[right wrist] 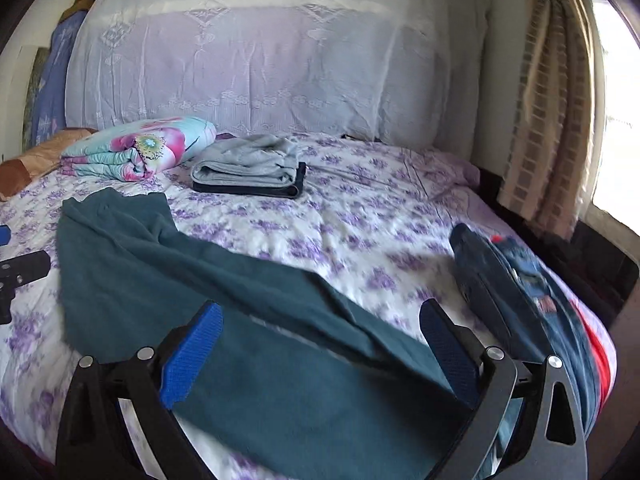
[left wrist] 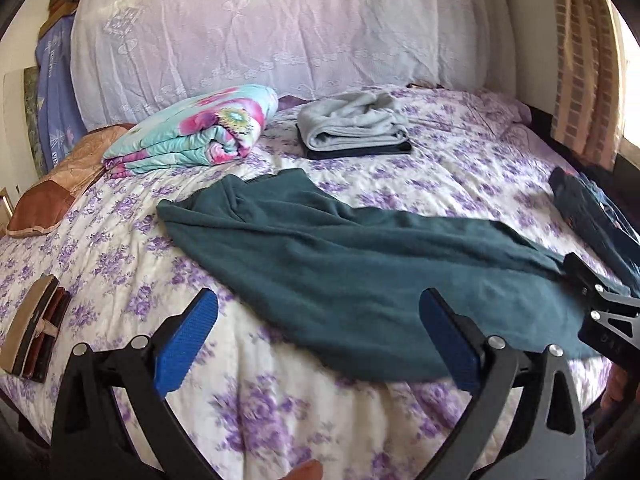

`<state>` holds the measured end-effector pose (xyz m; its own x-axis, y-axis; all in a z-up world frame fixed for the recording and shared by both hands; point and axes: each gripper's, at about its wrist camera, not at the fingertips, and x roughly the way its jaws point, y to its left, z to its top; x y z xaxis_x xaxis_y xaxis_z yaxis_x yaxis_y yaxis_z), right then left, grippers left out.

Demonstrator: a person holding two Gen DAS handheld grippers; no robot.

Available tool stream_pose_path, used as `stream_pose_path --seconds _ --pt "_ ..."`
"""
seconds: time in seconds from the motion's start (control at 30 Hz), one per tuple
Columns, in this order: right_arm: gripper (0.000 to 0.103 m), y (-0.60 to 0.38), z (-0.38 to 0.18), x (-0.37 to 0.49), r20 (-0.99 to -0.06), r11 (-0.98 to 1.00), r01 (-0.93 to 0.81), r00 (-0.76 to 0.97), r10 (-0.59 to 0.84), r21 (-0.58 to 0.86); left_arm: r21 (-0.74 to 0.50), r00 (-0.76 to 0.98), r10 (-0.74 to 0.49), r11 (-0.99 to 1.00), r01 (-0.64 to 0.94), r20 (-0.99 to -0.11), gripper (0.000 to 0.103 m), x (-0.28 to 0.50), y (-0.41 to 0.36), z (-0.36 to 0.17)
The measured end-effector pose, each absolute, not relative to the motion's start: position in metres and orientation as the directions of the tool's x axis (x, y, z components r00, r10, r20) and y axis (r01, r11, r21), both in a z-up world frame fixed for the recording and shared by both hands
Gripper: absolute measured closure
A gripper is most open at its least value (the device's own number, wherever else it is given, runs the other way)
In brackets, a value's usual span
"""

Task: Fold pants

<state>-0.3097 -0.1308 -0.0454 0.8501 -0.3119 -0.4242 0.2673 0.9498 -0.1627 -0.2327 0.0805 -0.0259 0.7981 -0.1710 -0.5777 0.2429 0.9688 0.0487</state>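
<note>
Dark teal pants [left wrist: 320, 240] lie spread across the purple-flowered bed sheet [left wrist: 120, 248], waist end toward the far left and legs running to the near right. My left gripper [left wrist: 319, 300] is open above the pants' near edge, with nothing pressed between its blue pads. My right gripper [right wrist: 322, 308] is open wide over the leg end of the pants [right wrist: 248, 320]; the cloth lies under and between its fingers, and the pads stand apart from it. One finger [left wrist: 580, 272] of the right gripper shows at the pants' right end in the left wrist view.
A folded grey garment on a dark one [left wrist: 356, 128] and a folded floral quilt [left wrist: 192, 132] sit at the back. A heap of jeans [right wrist: 520, 288] lies at the right edge. A brown pillow [left wrist: 60, 188] and a small flat stack [left wrist: 36, 328] are at the left.
</note>
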Motion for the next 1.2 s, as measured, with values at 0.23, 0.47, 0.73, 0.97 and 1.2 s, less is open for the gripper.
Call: stream_pose_path --seconds 0.23,0.47,0.73,0.97,1.2 --pt "0.004 -0.144 -0.031 -0.340 -0.414 0.972 0.232 0.882 -0.227 -0.040 0.082 0.816 -0.140 0.971 0.223 -0.561 0.005 -0.259 0.073 -0.026" --pt "0.004 -0.138 -0.019 -0.349 -0.391 0.977 0.212 0.897 -0.209 -0.035 0.089 0.827 -0.116 0.977 0.196 -0.550 0.005 -0.270 0.079 -0.022" --pt "0.004 -0.139 -0.020 -0.350 -0.392 0.977 0.210 0.897 -0.205 -0.030 0.094 0.829 -0.111 0.977 0.193 -0.548 0.005 -0.272 0.081 -0.022" --pt "0.004 -0.140 -0.021 -0.350 -0.395 0.978 0.208 0.896 -0.202 -0.029 0.093 0.829 -0.111 0.977 0.192 -0.549 0.005 -0.272 0.080 -0.022" --pt "0.004 -0.139 -0.021 -0.349 -0.396 0.977 0.209 0.895 -0.203 -0.029 0.091 0.827 -0.111 0.977 0.192 -0.551 0.005 -0.271 0.081 -0.022"
